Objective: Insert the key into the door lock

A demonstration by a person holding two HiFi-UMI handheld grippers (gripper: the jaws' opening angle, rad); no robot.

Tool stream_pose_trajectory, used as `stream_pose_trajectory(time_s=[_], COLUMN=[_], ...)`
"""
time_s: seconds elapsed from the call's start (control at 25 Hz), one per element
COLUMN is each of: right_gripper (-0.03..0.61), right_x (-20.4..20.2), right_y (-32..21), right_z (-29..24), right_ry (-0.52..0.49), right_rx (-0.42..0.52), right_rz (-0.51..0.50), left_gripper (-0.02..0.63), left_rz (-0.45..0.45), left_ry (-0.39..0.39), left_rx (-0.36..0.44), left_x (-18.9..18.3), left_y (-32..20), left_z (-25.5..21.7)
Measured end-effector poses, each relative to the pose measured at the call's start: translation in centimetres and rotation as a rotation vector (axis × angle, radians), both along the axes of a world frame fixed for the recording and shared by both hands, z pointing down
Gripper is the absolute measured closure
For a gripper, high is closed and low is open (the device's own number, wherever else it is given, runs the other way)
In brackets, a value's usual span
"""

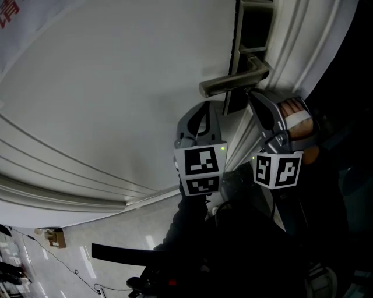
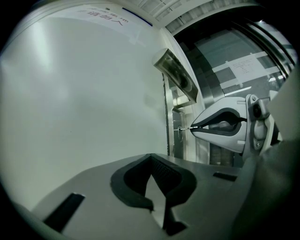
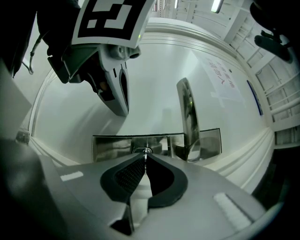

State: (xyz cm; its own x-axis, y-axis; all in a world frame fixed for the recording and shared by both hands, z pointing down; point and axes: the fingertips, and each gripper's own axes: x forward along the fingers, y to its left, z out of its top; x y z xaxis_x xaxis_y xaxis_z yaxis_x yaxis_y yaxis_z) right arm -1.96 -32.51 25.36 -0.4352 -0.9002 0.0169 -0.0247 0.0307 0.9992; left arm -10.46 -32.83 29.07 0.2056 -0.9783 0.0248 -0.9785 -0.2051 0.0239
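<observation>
OK: the right gripper (image 3: 144,159) has its jaws clamped on the key (image 3: 145,153). Only a thin sliver of blade shows past the jaw tips.

- **Key direction:** in the left gripper view the key (image 2: 185,128) lies horizontal. Its long axis runs straight from the right gripper (image 2: 192,127) to the lock cylinder (image 2: 179,129), tip leading and square to the door face.
- **Key position:** the tip meets the cylinder. I can't tell how deep it sits.
- **Lock:** in the right gripper view the lock cylinder (image 3: 143,150) sits on a polished metal plate (image 3: 112,147). The lever handle (image 3: 187,112) is mounted on the same plate, just beside the cylinder.
- **Left gripper:** the left gripper (image 2: 150,159) has its jaws closed tip to tip with nothing between them. It is near the white door (image 1: 116,87), beside the right gripper and clear of the lock.
- **Head view:** both grippers are up under the lever handle (image 1: 233,81), left gripper (image 1: 207,106) and right gripper (image 1: 250,96). A hand (image 1: 296,119) is on the right one. The key is hidden from this view.
- **Writing:**
  - There is red print (image 1: 9,11) at the door's upper corner, cut off and unreadable.
  - A faint line of print (image 2: 108,14) on the door beside a blue stripe is too small to read.
  - A white notice sheet (image 2: 243,65) hangs on the glass beyond the door. Its text is illegible.
</observation>
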Motion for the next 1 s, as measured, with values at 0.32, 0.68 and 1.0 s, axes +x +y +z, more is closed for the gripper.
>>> stream_pose_trajectory(time_s=[0.32, 0.68, 1.0], right_gripper=[0.566, 0.566, 0.566], right_x=[-0.07, -0.01, -0.01], right_y=[0.09, -0.1, -0.08], right_z=[-0.14, -0.05, -0.08], right_ry=[0.002, -0.003, 0.0], right_rx=[0.002, 0.003, 0.003], right_rz=[-0.002, -0.004, -0.007], left_gripper=[0.612, 0.614, 0.612], left_rz=[0.006, -0.01, -0.015], left_ry=[0.007, -0.001, 0.012], left_rx=[0.001, 0.004, 0.007], left_x=[-0.04, -0.02, -0.03], left_y=[0.15, -0.03, -0.04], left_z=[-0.12, -0.06, -0.1])
